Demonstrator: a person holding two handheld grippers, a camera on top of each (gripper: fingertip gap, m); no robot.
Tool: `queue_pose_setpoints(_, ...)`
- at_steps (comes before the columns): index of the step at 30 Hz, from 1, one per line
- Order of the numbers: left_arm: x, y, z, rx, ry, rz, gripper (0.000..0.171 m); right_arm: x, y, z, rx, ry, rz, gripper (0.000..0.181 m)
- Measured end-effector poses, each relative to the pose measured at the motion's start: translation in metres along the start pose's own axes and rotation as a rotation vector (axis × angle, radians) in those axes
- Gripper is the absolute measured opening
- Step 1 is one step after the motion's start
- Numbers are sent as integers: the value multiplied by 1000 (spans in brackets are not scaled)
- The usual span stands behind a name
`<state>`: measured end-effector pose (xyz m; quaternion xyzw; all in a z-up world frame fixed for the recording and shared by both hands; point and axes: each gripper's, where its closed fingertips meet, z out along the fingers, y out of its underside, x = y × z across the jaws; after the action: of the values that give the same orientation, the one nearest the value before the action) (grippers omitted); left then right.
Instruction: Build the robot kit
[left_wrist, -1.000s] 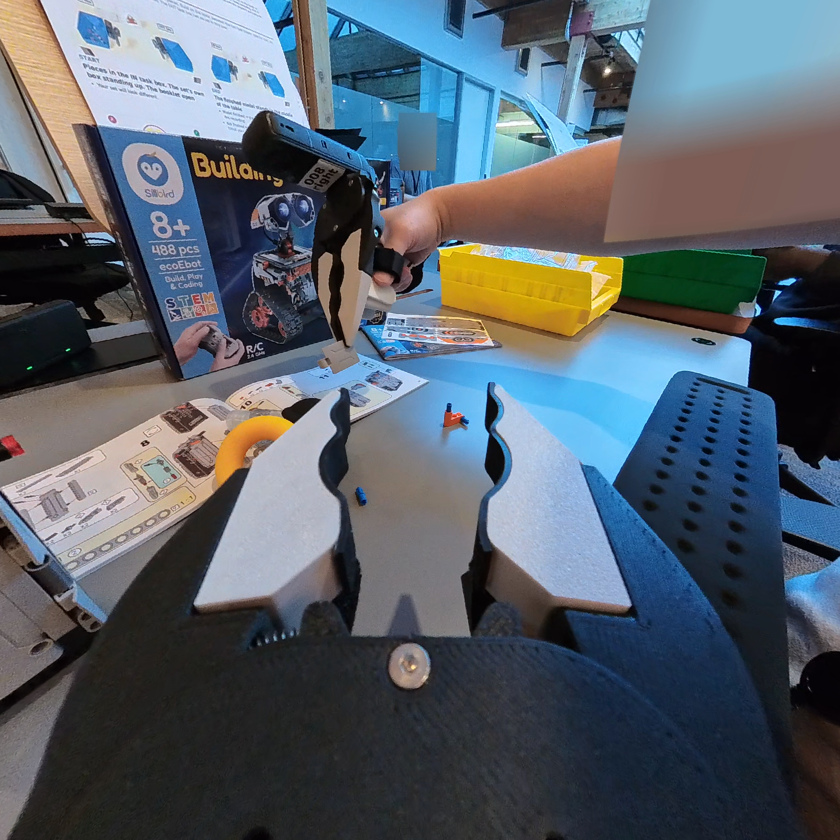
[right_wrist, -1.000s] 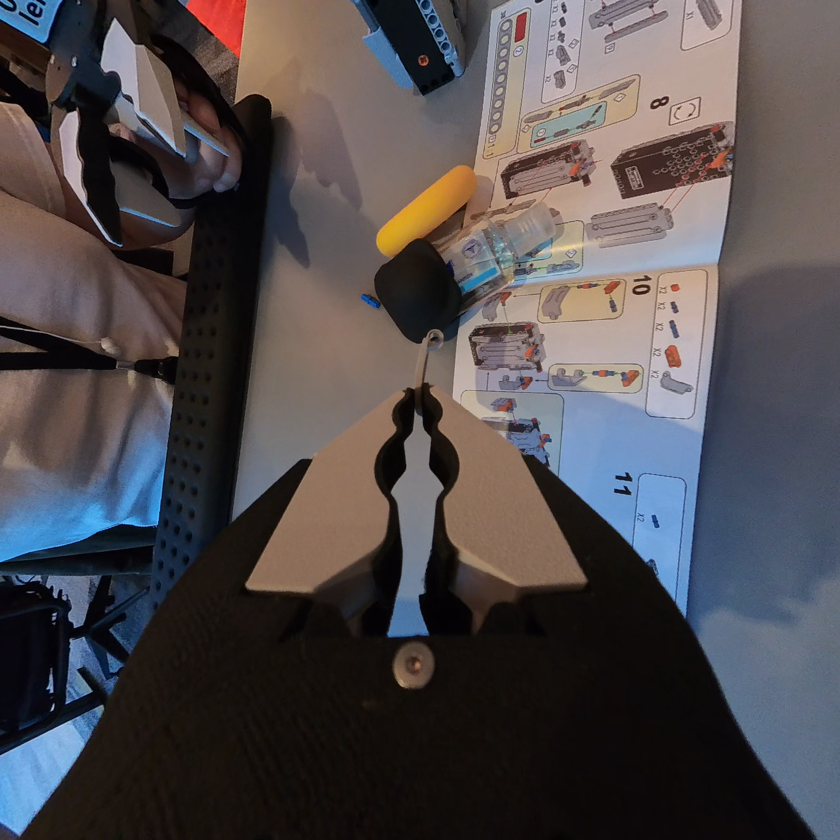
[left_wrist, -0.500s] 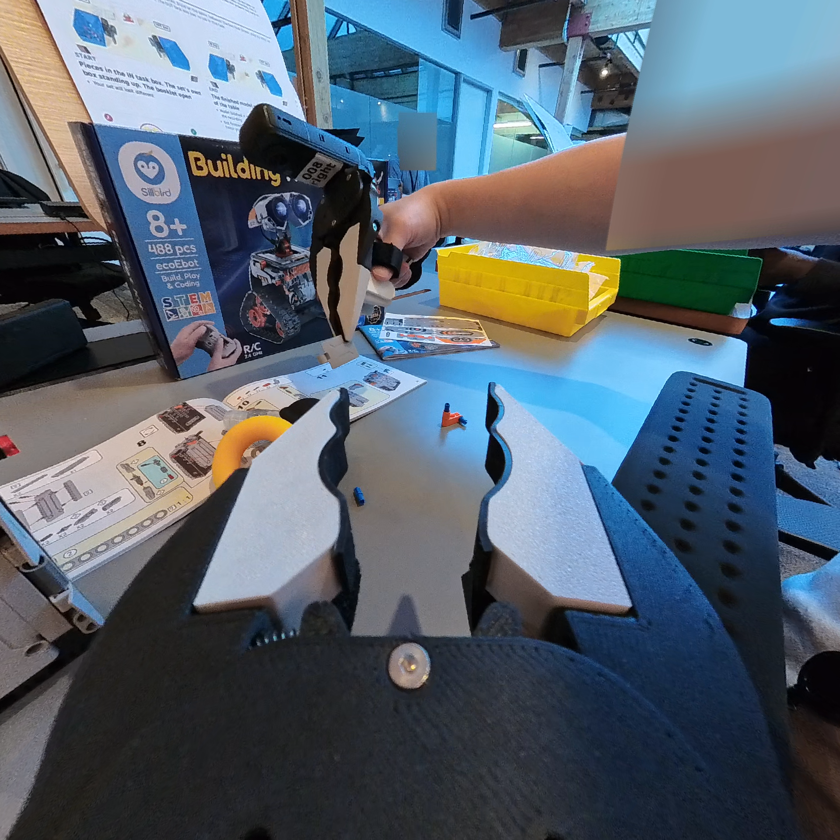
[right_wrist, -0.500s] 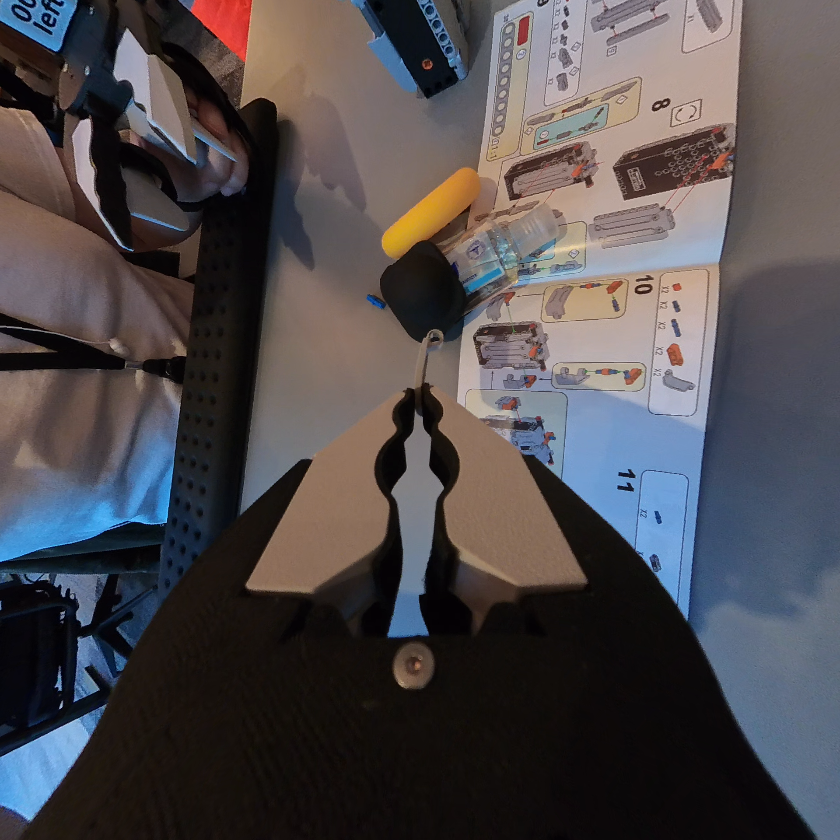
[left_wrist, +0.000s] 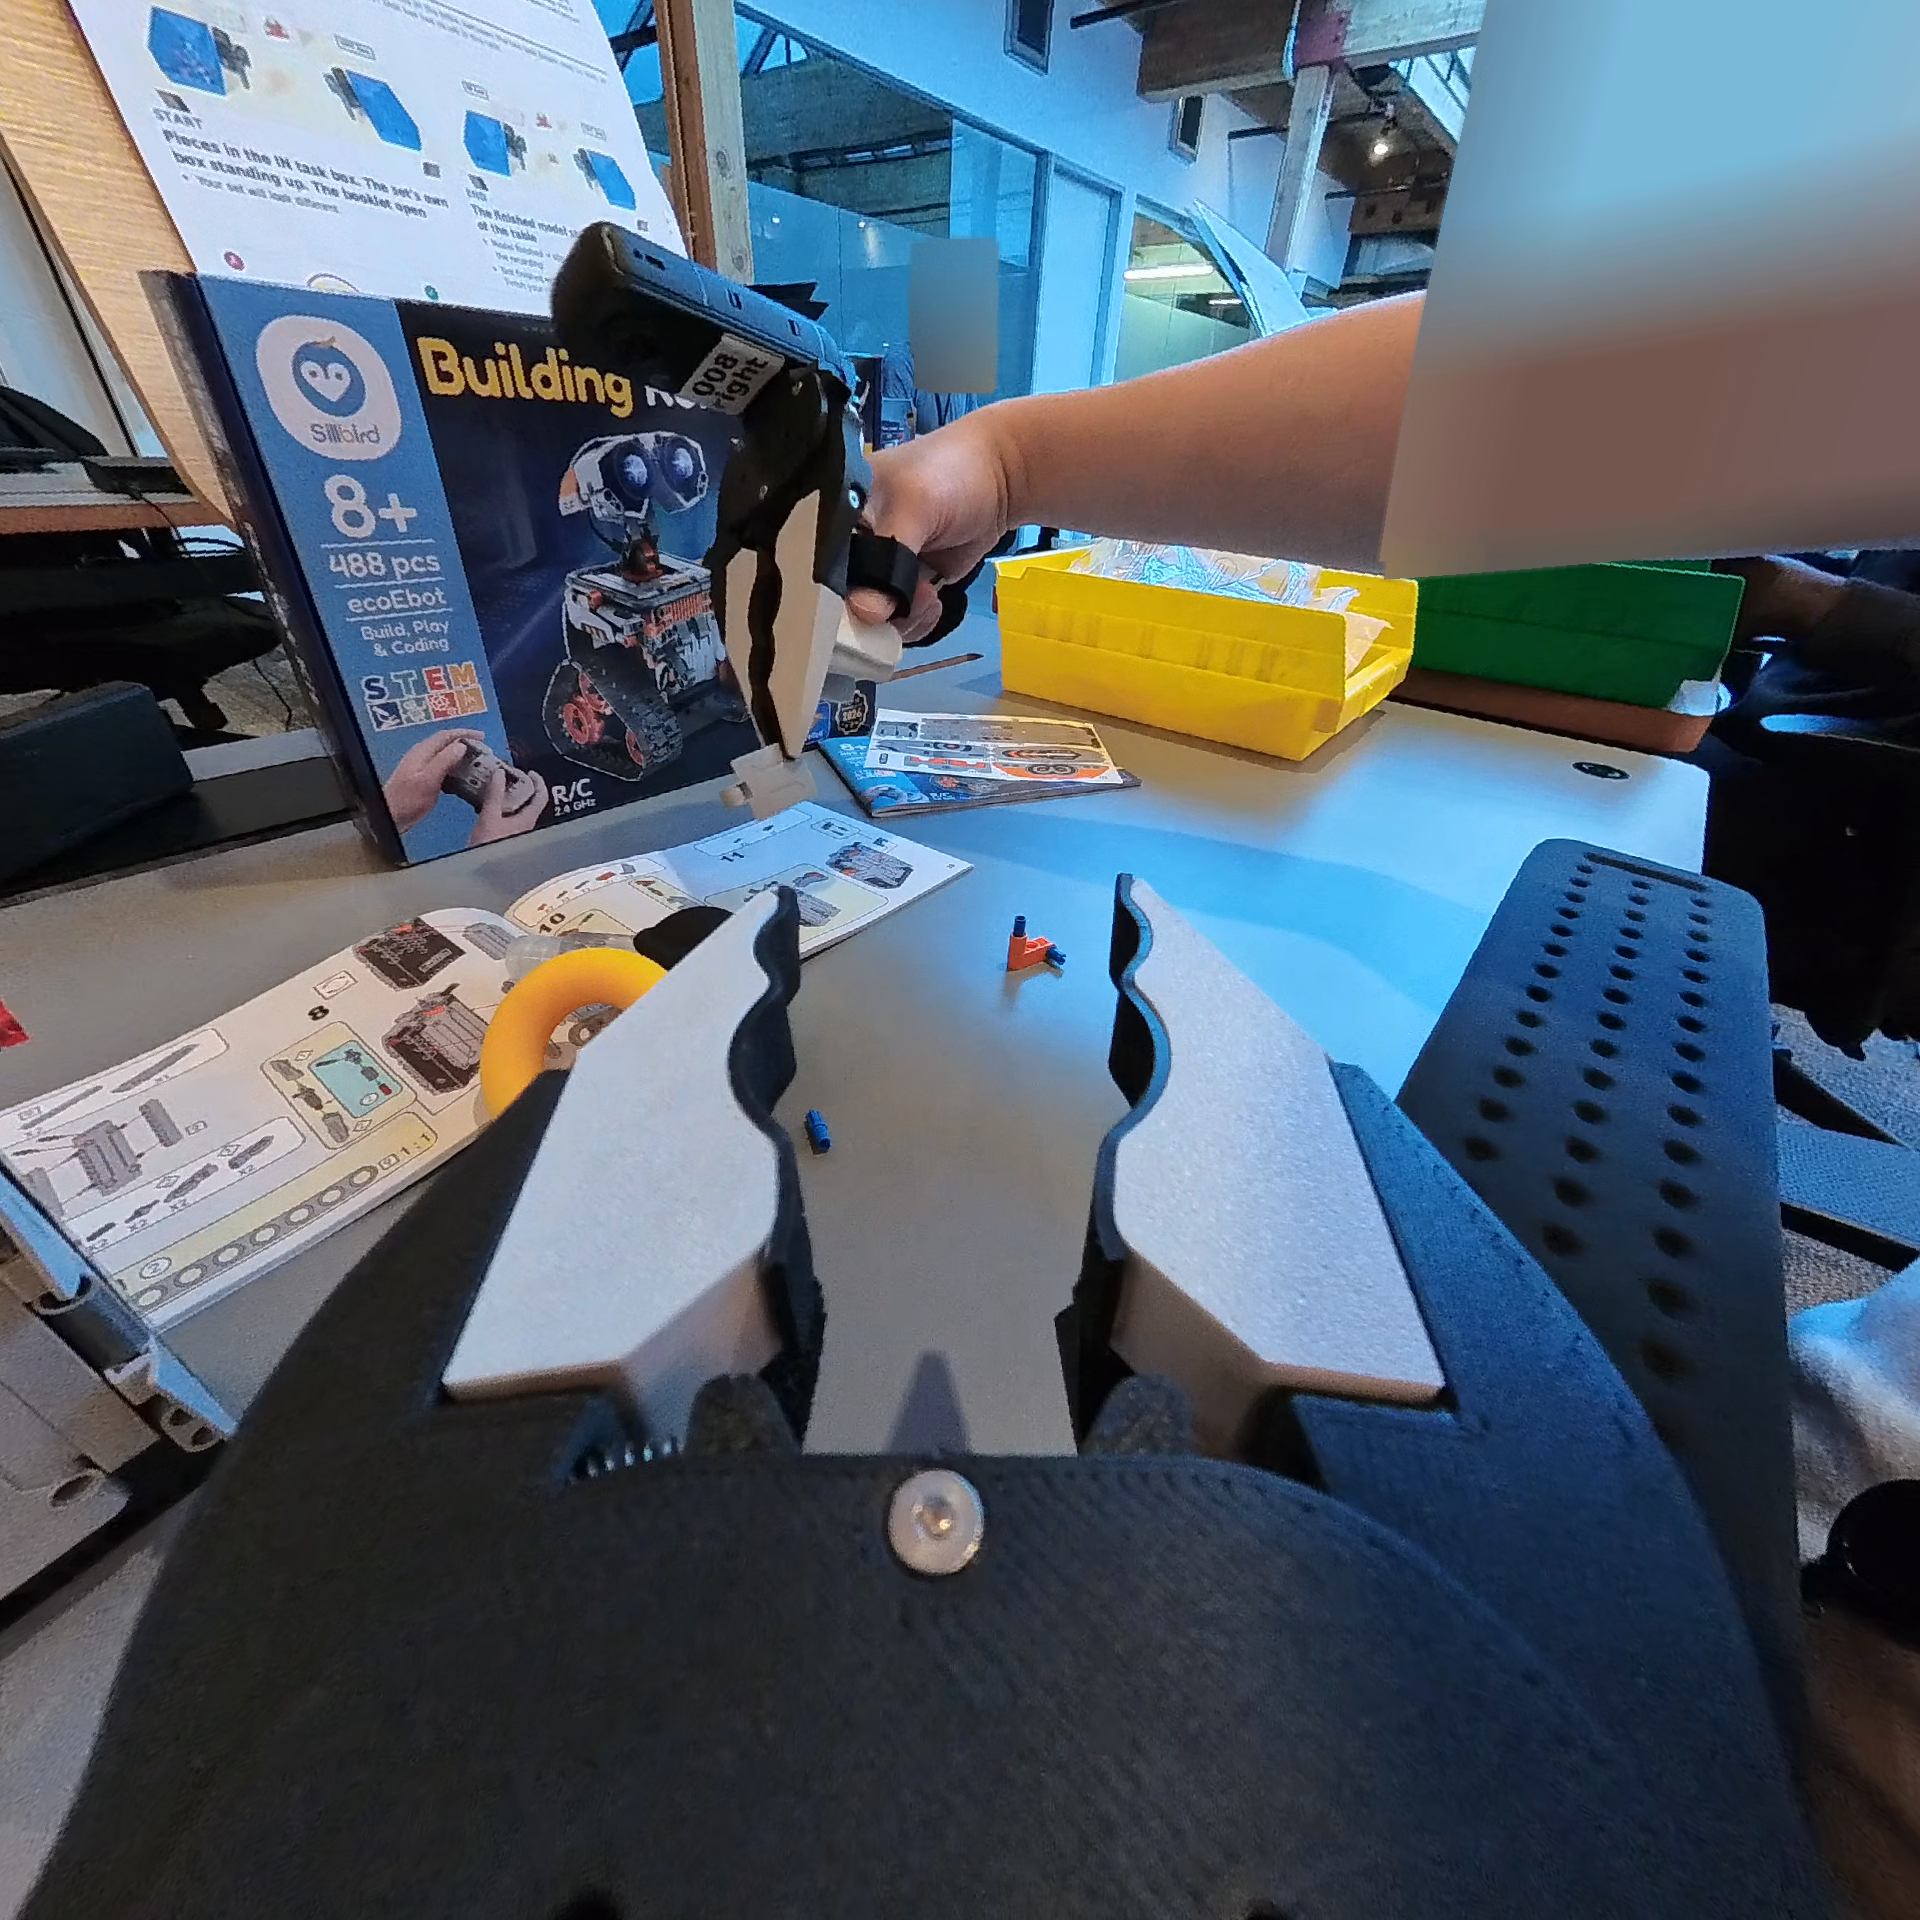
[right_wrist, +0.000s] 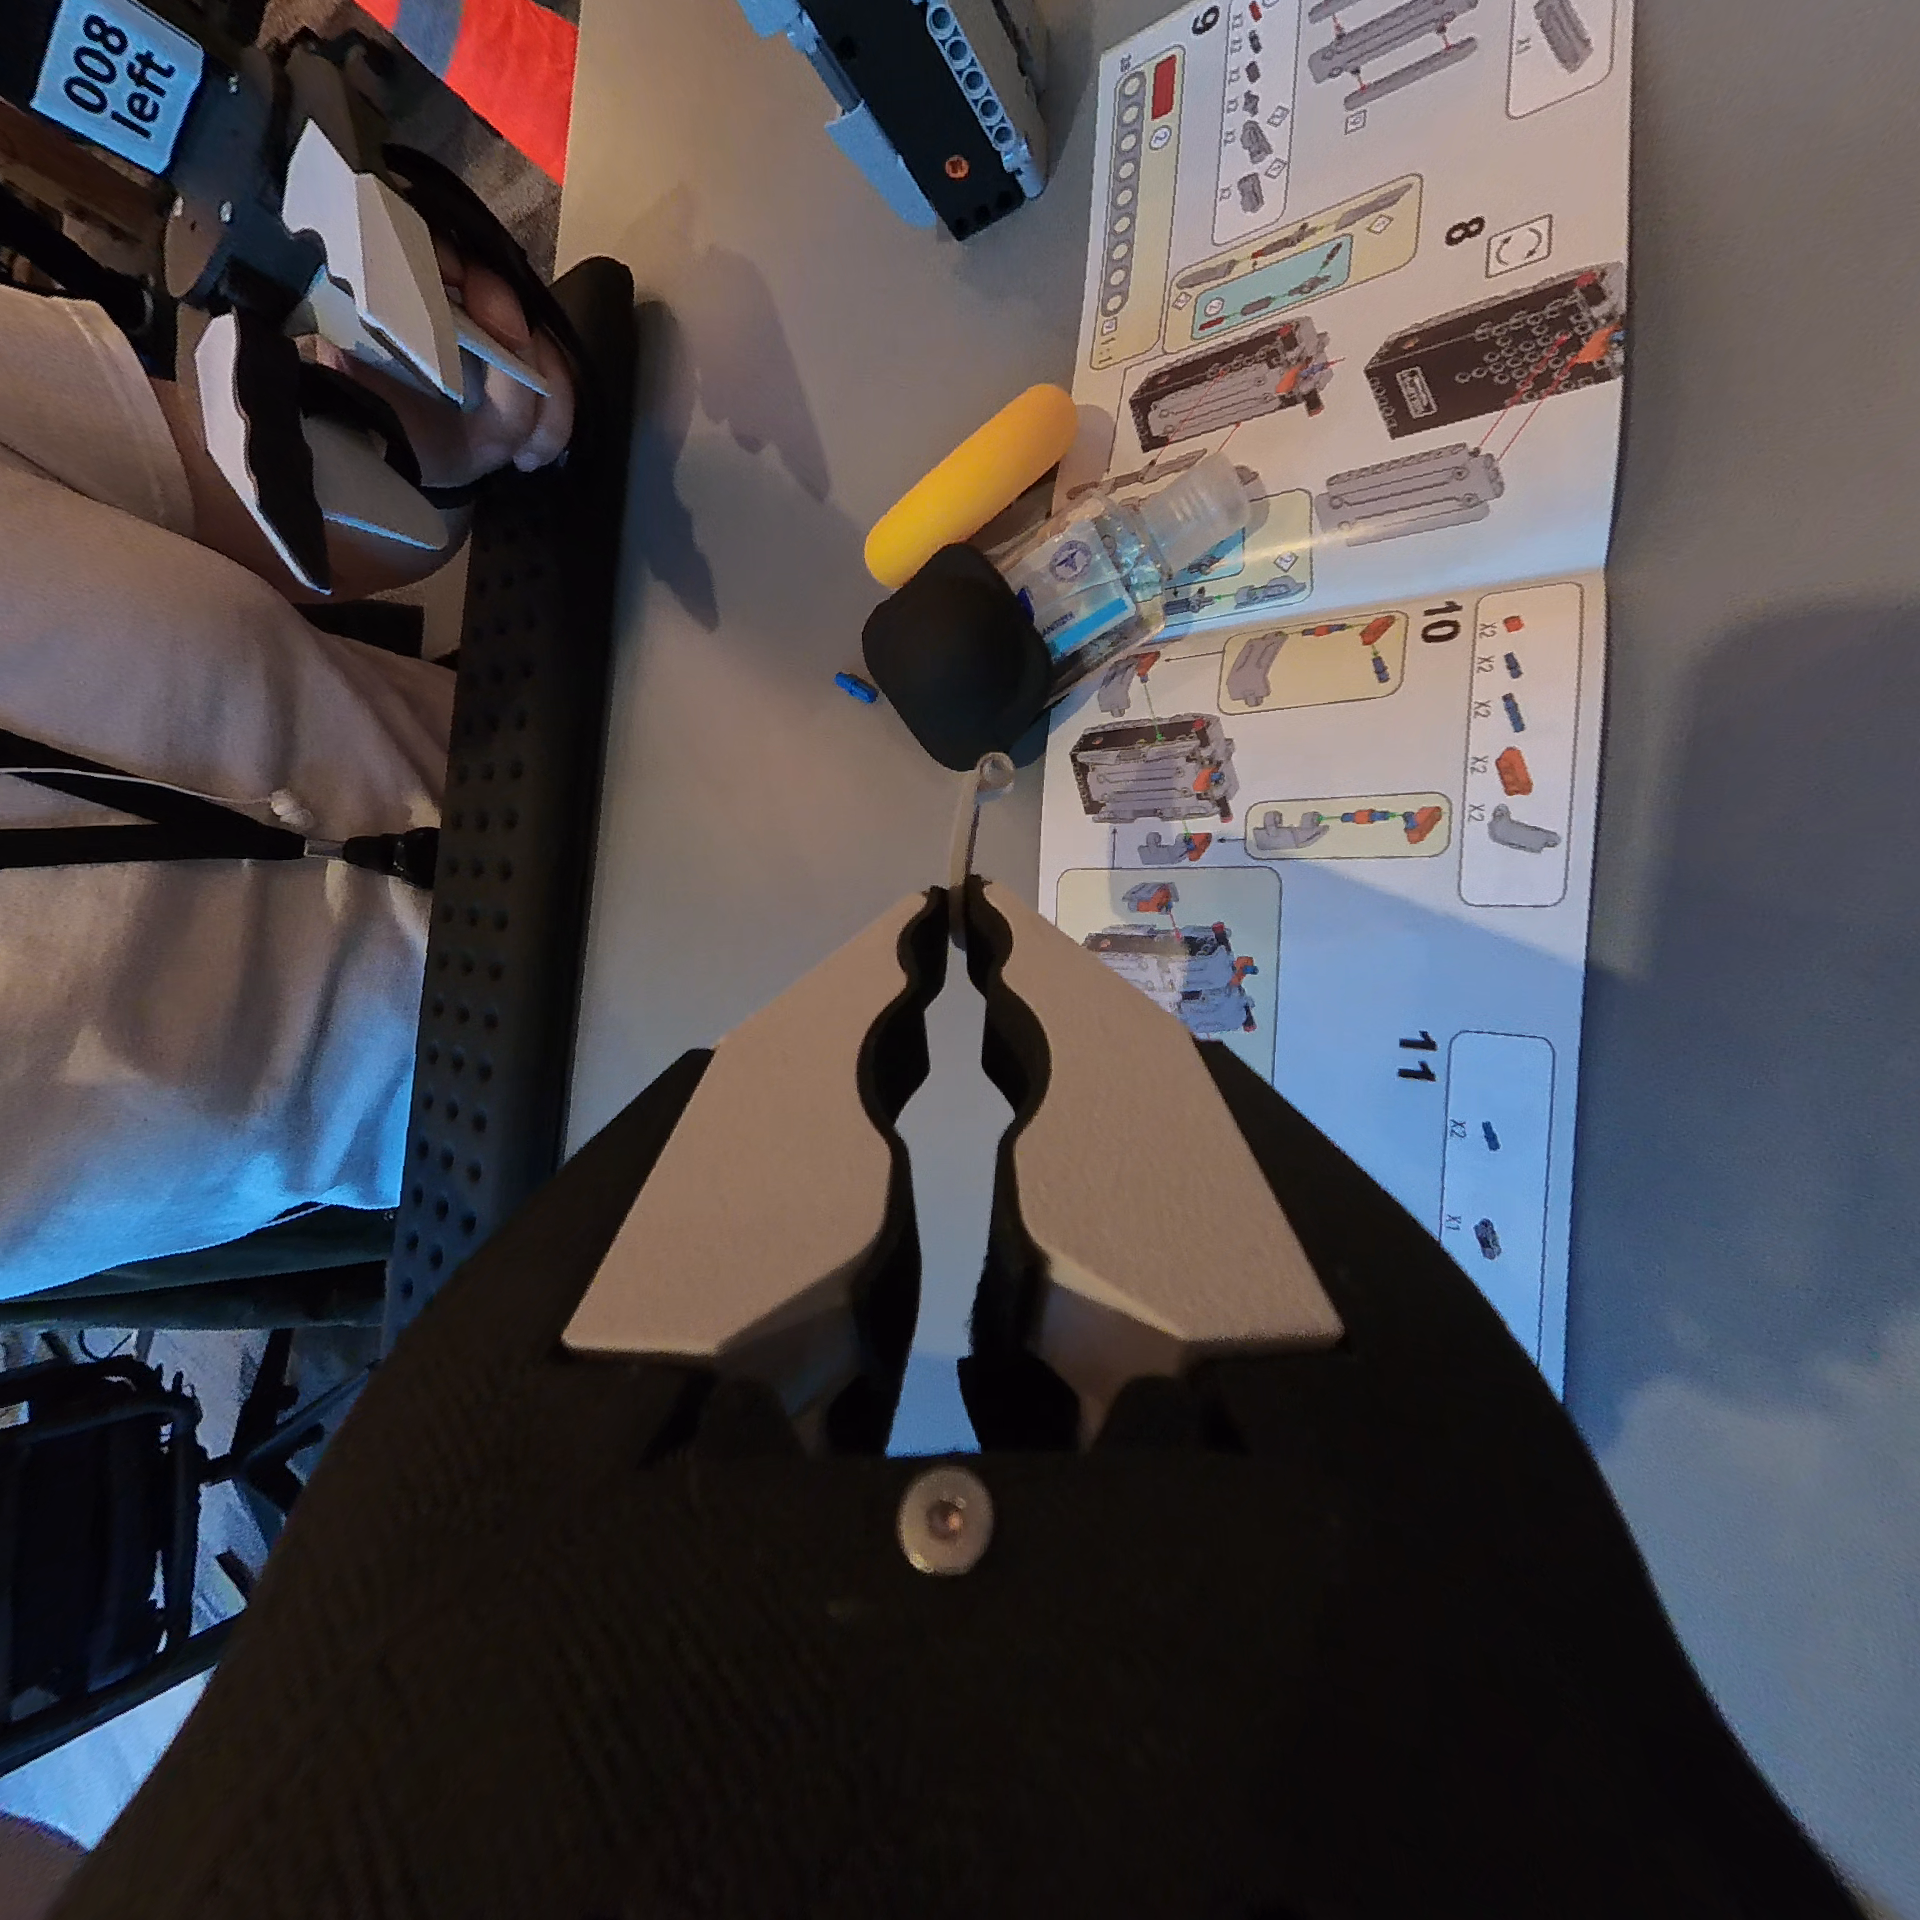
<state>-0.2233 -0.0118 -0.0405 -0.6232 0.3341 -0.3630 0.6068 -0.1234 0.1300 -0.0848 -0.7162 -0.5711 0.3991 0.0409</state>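
One small pale grey plastic piece (right_wrist: 975, 821) pinched in the right gripper (right_wrist: 958, 891) — unchanged; left gripper (left_wrist: 948, 914) spread wide, one tiny blue peg (left_wrist: 818, 1130) between its fingers.

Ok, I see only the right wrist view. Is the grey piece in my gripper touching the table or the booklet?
Observer: Neither. The grey piece in the right gripper hangs in the air, clear of the booklet and the table.
Operator: What stands beyond the booklet?
Observer: A blue toy box, upright.
Operator: Any loose piece that I miss?
Observer: One orange piece lies on the table, ahead of the open left gripper.
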Motion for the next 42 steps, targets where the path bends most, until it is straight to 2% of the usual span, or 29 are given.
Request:
queue_pose_setpoints(30, 1, 0, 0, 0, 1, 10, 58, 0, 3, -1, 2, -7, 30, 1)
queue_pose_setpoints(33, 1, 0, 0, -1, 0, 10, 58, 6, -1, 0, 20, 29, 94, 1)
queue_pose_setpoints(36, 2, 0, 1, -3, 2, 10, 59, 10, -6, 1, 35, 35, 263, 1)
queue_pose_setpoints(42, 3, 1, 1, -7, 2, 19, 58, 5, 1, 2, -13, 125, 249, 1)
